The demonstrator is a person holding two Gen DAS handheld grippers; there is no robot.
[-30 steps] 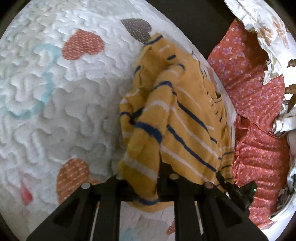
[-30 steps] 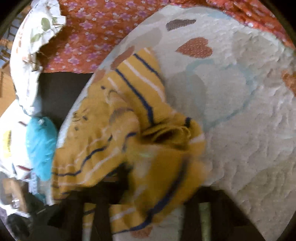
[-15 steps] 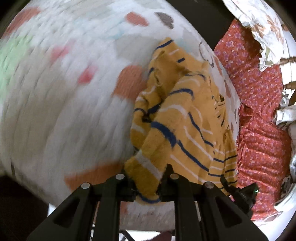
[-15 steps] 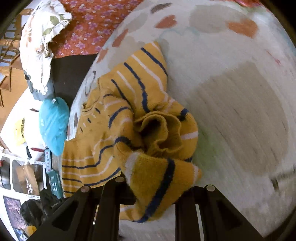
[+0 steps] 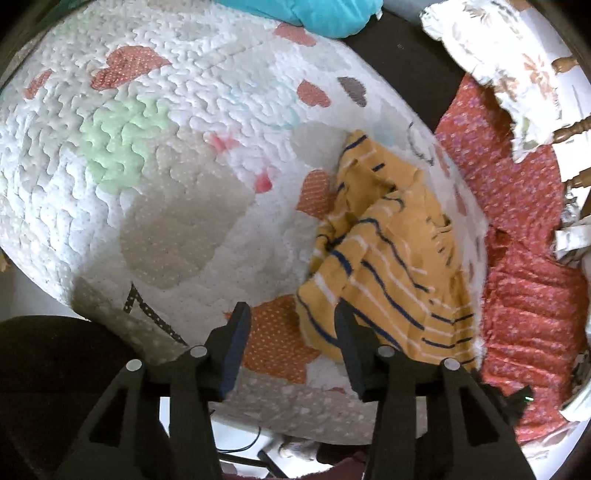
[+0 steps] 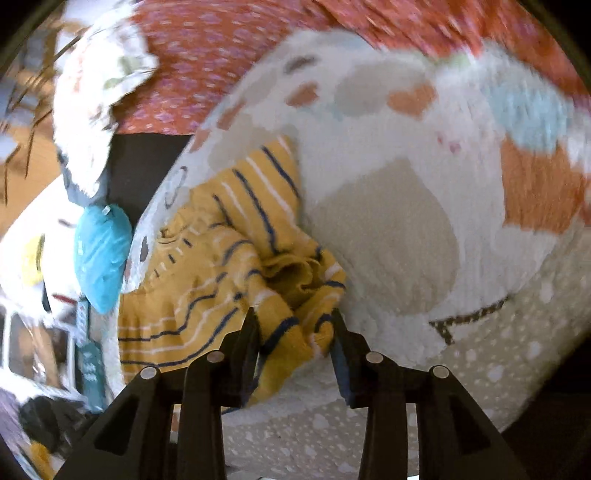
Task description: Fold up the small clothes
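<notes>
The left gripper (image 5: 290, 325) sits at the bottom middle of the left wrist view with its two fingers wide apart, and it holds nothing. The yellow striped sweater (image 5: 384, 258) lies in a lumpy heap to the right of the middle, on the white quilt with hearts (image 5: 177, 147). One edge of the sweater is just beside the right-hand finger, but it is not between the two fingers. A red flowery sheet (image 5: 524, 229) is further right, and a blue cushion (image 5: 314, 14) peeks in at the top. In the right wrist view, the right gripper (image 6: 293, 332) is at the bottom middle, also spread wide. A bunched bit of the sweater (image 6: 240, 266) sits in the gap between its fingers, but they do not look like they are squeezing it. This view is blurry, so that is hard to be sure of. The sweater is near the quilt's edge, left of the middle. It is scrunched up, so a grab now could catch many layers at once and make a messy fold. It could also slip off the edge.
</notes>
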